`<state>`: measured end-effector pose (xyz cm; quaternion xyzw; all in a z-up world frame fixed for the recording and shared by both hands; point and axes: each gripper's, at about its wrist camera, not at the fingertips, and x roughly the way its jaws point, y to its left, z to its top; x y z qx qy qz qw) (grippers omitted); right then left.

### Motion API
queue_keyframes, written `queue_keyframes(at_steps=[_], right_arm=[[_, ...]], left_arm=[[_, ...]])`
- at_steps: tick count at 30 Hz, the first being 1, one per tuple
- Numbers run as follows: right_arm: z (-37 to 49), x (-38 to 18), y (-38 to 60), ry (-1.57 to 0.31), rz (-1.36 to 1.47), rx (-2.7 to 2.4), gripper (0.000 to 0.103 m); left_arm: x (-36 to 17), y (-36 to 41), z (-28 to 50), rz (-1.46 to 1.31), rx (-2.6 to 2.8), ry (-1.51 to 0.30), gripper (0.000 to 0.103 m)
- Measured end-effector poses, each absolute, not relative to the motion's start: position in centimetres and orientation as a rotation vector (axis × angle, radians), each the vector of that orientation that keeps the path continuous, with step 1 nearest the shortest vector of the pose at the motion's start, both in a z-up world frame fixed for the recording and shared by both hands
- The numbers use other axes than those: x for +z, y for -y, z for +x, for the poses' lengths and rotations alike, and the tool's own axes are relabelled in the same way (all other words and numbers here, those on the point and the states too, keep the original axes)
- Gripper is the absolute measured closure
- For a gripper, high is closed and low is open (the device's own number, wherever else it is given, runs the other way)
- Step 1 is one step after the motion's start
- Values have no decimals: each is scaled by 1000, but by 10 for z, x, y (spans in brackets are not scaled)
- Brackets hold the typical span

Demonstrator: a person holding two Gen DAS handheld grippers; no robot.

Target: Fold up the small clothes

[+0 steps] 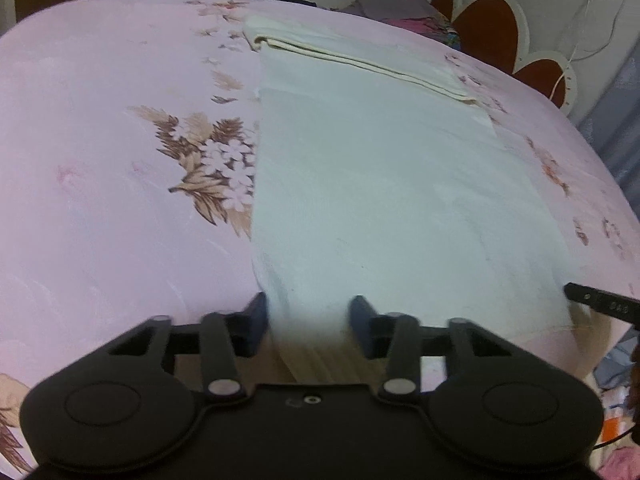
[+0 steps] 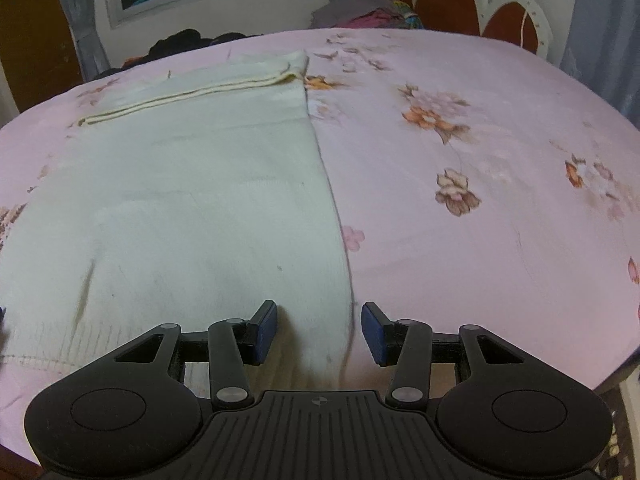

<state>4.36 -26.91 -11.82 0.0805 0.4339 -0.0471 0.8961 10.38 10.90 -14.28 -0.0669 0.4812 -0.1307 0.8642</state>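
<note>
I see no readable writing anywhere. The white garment [image 1: 372,184] lies flat along the near edge of the pink floral bed [image 1: 100,160]. My left gripper [image 1: 308,320] and right gripper [image 2: 319,330] each straddle a near corner, fingers spread, not pinching.

Dim, soft indoor light; heavy fisheye bending, blurred near edges.

bed [image 2: 480,100]: pink floral sheet | on it: white garment [image 2: 180,200]
</note>
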Motion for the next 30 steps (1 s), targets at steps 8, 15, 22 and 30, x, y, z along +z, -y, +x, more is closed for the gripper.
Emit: queue_keyframes(at_steps=[8, 15, 22, 30], right_arm=[[40, -119, 273, -937, 251, -65, 95], [44, -103, 273, -898, 283, -32, 98], [77, -61, 277, -786, 302, 15, 98], [151, -34, 284, -693, 323, 49, 98]], left_arm=[[-147, -110, 107, -193, -324, -1038, 96], [-127, -114, 118, -243, -338, -979, 98], [-83, -109, 157, -260, -339, -839, 98], [-63, -100, 220, -270, -307, -767, 99]])
